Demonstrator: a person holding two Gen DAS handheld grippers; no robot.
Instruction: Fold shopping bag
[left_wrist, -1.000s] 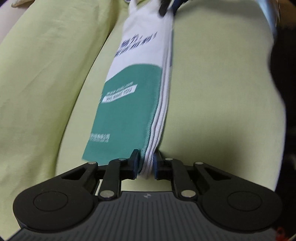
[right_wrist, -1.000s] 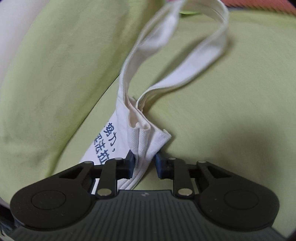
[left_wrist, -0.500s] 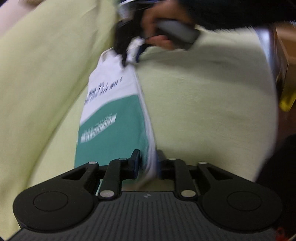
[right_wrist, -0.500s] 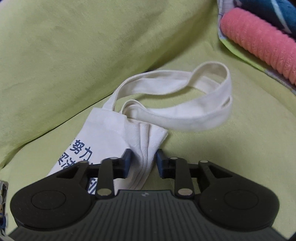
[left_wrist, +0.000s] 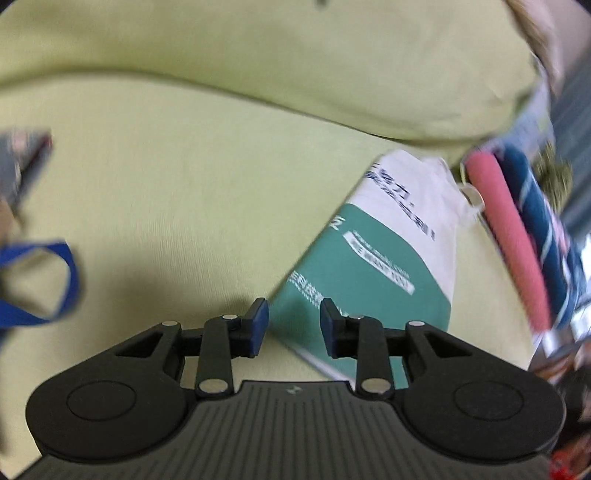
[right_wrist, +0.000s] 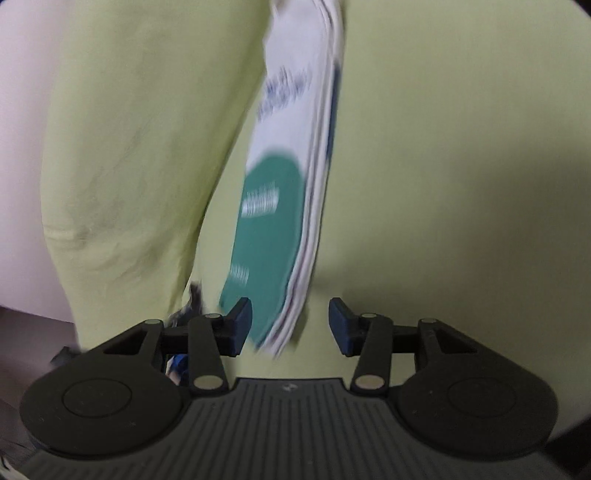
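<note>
The folded shopping bag (left_wrist: 388, 266), white with a teal panel and printed text, lies as a long flat strip on the yellow-green sofa seat (left_wrist: 166, 192). In the left wrist view my left gripper (left_wrist: 293, 325) hovers over the bag's teal corner. Its jaws are opening, and the corner shows between them untouched. In the right wrist view the bag (right_wrist: 273, 221) runs away from me, blurred. Its near teal end sits between the fingers of my right gripper (right_wrist: 290, 323), whose jaws are opening with the pads off the cloth.
A sofa back cushion (left_wrist: 258, 55) rises behind the seat. A pink ribbed roll (left_wrist: 513, 251) and a dark blue striped cloth (left_wrist: 543, 229) lie just right of the bag. A blue strap loop (left_wrist: 70, 273) hangs at the far left.
Both grippers have opened and let go of the bag, which now lies on the seat. The left gripper has rolled and swung away, so the bag sits to its right. The right gripper now faces the teal end.
</note>
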